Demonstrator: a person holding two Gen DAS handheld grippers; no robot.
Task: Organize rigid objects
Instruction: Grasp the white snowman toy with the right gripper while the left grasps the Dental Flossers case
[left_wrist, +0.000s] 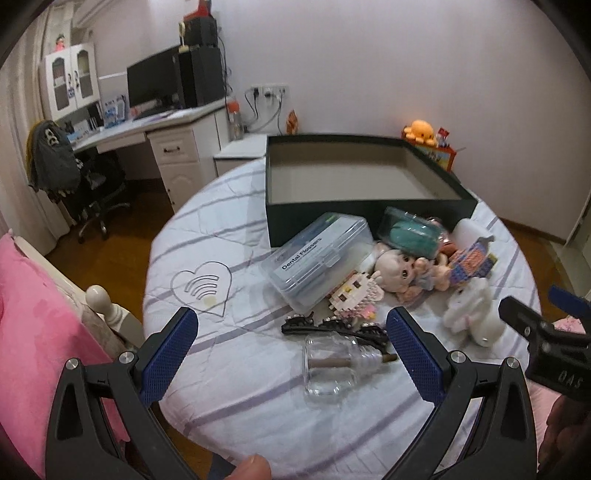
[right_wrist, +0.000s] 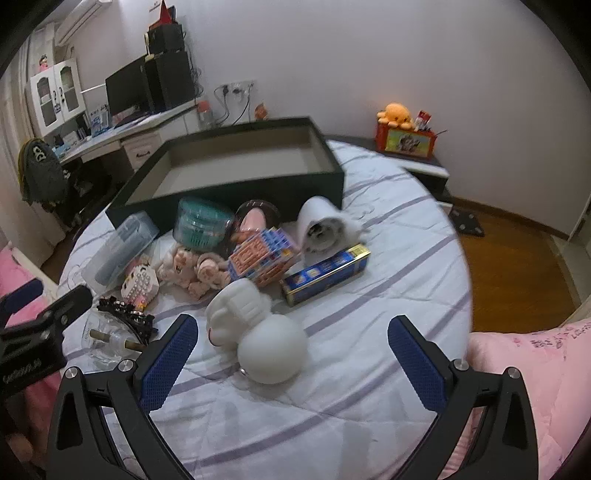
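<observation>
A dark green open box (left_wrist: 365, 212) (right_wrist: 236, 190) stands empty at the back of the round covered table. In front of it lies a pile: a clear dental flosser case (left_wrist: 319, 258) (right_wrist: 118, 251), a teal round container (left_wrist: 410, 230) (right_wrist: 201, 221), dolls (left_wrist: 400, 273) (right_wrist: 192, 267), a block house (left_wrist: 474, 260) (right_wrist: 260, 260), a blue tin (right_wrist: 327, 273), a white rabbit figure (left_wrist: 474, 314) (right_wrist: 255, 328), black hair clips (left_wrist: 332, 326) (right_wrist: 127, 314) and a glass bottle (left_wrist: 332, 367) (right_wrist: 107, 341). My left gripper (left_wrist: 291, 354) is open, with the bottle between its fingers' line of sight. My right gripper (right_wrist: 293, 363) is open near the rabbit.
A pink quilt (left_wrist: 33, 332) (right_wrist: 528, 380) lies on both sides of the table. A desk with monitor (left_wrist: 155, 81) and chair (left_wrist: 70, 173) stand far left. An orange plush (right_wrist: 397, 114) sits on a side cabinet at the right. Wooden floor (right_wrist: 517, 266) surrounds the table.
</observation>
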